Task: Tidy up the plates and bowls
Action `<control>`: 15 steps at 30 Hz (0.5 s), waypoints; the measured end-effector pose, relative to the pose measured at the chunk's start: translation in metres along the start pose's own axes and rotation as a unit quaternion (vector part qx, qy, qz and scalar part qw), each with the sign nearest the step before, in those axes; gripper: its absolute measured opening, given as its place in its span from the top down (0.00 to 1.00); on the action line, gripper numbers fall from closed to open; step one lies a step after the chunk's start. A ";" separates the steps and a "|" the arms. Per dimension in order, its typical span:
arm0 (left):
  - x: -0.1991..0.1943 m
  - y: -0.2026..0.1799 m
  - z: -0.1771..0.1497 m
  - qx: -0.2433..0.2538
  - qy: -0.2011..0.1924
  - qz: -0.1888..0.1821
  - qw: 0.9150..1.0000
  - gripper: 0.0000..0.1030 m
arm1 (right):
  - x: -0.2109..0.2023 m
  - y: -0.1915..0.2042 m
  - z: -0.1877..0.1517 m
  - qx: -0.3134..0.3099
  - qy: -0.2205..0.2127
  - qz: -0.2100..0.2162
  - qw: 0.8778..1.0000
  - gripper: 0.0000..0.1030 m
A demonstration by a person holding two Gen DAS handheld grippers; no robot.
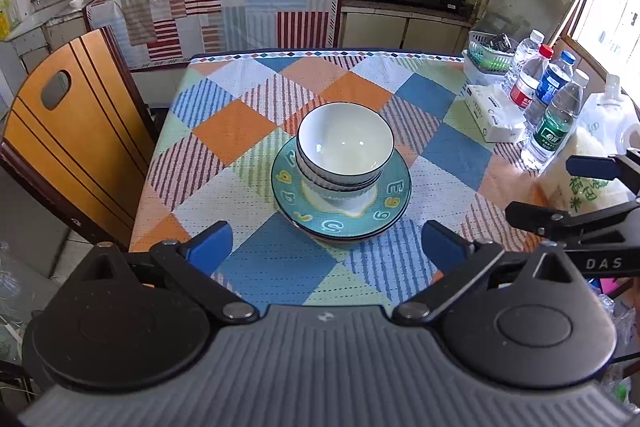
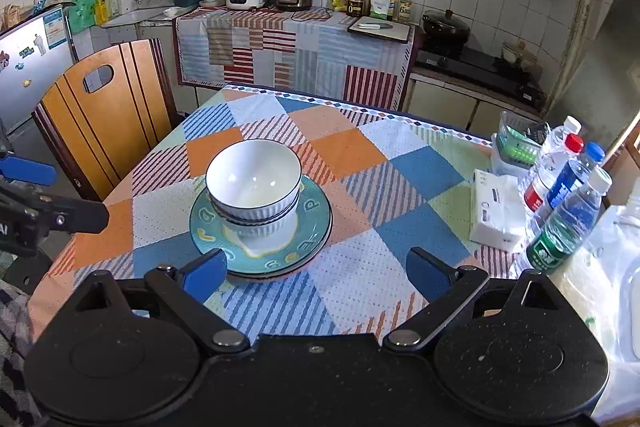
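The right hand-held gripper [image 1: 592,187] bears white letters "DAS" on its black arm. The teal plate [image 1: 396,187] carries the characters "E", "9", "S" and "6" round its rim. Bottle labels are too small to read.

The bottom bowl [image 1: 338,191] is mostly hidden inside the top bowl [image 1: 345,143], so only its ribbed side shows. How many plates [image 1: 340,223] lie under the green one cannot be told; only thin rims peek out at 6 o'clock. In the right wrist view the left gripper [image 2: 28,187] is cut off by the edge at 9 o'clock. In the left wrist view the right gripper [image 1: 576,191] is cut off at 3 o'clock. Labels on the water bottles [image 1: 556,123] are too small to read. The chair [image 1: 76,131] seat is hidden behind the table [image 1: 452,147].
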State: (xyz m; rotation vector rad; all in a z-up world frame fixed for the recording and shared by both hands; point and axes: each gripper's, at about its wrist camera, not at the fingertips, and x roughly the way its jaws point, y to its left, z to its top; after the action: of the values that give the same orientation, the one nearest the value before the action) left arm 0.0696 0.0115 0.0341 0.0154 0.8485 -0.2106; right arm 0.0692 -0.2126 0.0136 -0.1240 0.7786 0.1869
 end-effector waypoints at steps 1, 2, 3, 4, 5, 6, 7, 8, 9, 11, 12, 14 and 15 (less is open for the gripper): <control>-0.002 -0.001 -0.003 0.000 0.002 0.005 1.000 0.00 | -0.003 0.000 -0.002 0.006 0.000 -0.001 1.000 0.05; -0.003 -0.002 -0.006 0.001 0.003 0.009 1.000 0.00 | -0.006 0.000 -0.004 0.012 -0.001 -0.003 1.000 0.05; -0.004 -0.002 -0.009 0.003 0.003 0.015 1.000 0.00 | -0.009 0.000 -0.006 0.020 -0.001 -0.007 1.000 0.05; -0.006 -0.004 -0.012 0.005 0.003 0.022 1.000 0.00 | -0.012 0.000 -0.008 0.031 -0.001 -0.013 0.999 0.05; -0.007 -0.005 -0.015 0.007 0.002 0.030 1.000 0.00 | -0.015 0.001 -0.011 0.040 -0.003 -0.021 0.999 0.05; -0.007 -0.005 -0.018 0.008 -0.001 0.036 0.999 0.00 | -0.019 0.003 -0.014 0.047 -0.006 -0.028 0.998 0.05; -0.008 -0.005 -0.021 0.006 -0.003 0.039 0.999 0.00 | -0.021 0.004 -0.017 0.049 -0.010 -0.033 0.998 0.05; -0.009 -0.004 -0.024 0.003 -0.006 0.043 0.999 0.00 | -0.023 0.007 -0.020 0.047 -0.011 -0.036 0.998 0.05; -0.011 -0.003 -0.026 0.001 -0.009 0.045 0.999 0.00 | -0.025 0.009 -0.023 0.041 -0.010 -0.038 0.998 0.05; -0.013 -0.002 -0.031 -0.004 -0.014 0.052 0.999 0.00 | -0.028 0.013 -0.028 0.031 -0.015 -0.045 0.998 0.05; -0.012 -0.002 -0.033 -0.005 -0.014 0.058 0.998 0.00 | -0.029 0.014 -0.030 0.031 -0.017 -0.046 0.998 0.04; -0.012 -0.001 -0.037 -0.005 -0.011 0.061 0.998 0.00 | -0.030 0.015 -0.033 0.035 -0.015 -0.043 0.998 0.05; -0.011 0.000 -0.039 -0.005 -0.011 0.060 0.998 0.00 | -0.031 0.016 -0.036 0.037 -0.015 -0.042 0.998 0.04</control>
State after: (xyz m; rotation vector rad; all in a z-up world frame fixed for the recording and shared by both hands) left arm 0.0330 0.0175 0.0166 0.0542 0.8237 -0.0925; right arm 0.0197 -0.2073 0.0095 -0.0840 0.7477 0.0803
